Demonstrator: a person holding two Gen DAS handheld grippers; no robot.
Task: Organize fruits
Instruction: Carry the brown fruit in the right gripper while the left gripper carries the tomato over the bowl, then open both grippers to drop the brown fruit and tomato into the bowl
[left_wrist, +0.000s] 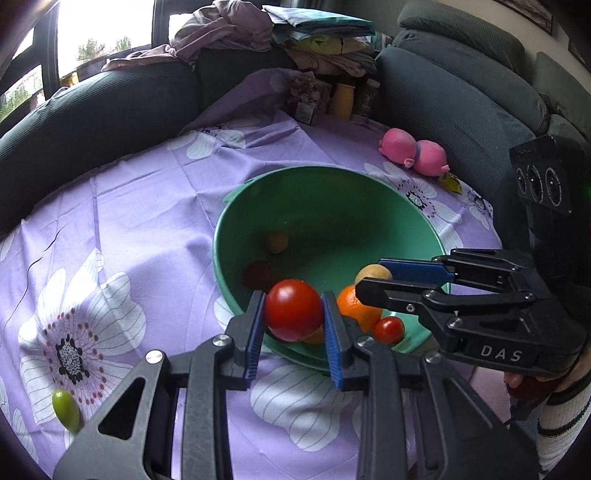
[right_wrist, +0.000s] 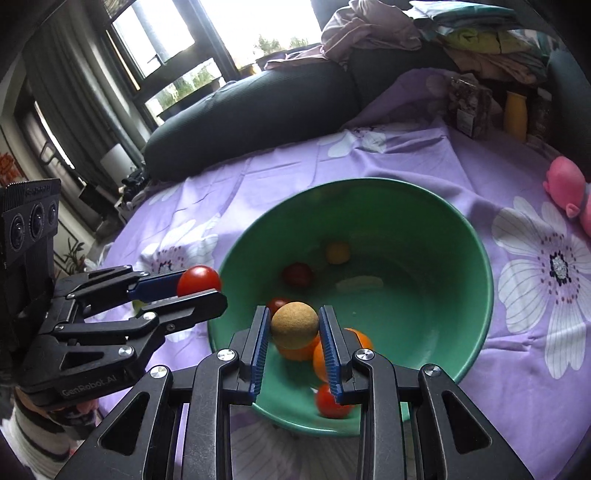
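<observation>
- The round purple flowered tablecloth (left_wrist: 147, 221) is spreading under everything, with the deep green plastic bowl (left_wrist: 332, 192) sitting at its middle; in the right wrist view the bowl is filling the centre of the frame.
- Inside the bowl, a glossy orange citrus fruit (right_wrist: 360, 341), small red tomatoes, a dark red fruit and a small yellow fruit (right_wrist: 337, 252) are already lying, mostly toward the near wall at 6 o'clock.
- The left gripper (left_wrist: 293, 314) is clamping a shiny red round tomato (left_wrist: 293, 309) between its blue pads, just above the bowl's near rim.
- The right gripper (right_wrist: 294, 326) is pinching a matte tan-yellow ball-shaped fruit (right_wrist: 294, 325), hanging over the bowl's near side.
- Judging from this, both fruits are being carried in for release; doing it well probably means lowering each past the rim before opening, aiming for the bare floor toward 12 o'clock so nothing bounces off the pile.
- A small green oval fruit (left_wrist: 65, 410) is lying on the cloth at 8 o'clock of the left wrist view, well apart from the bowl, likely still needing collecting.
</observation>
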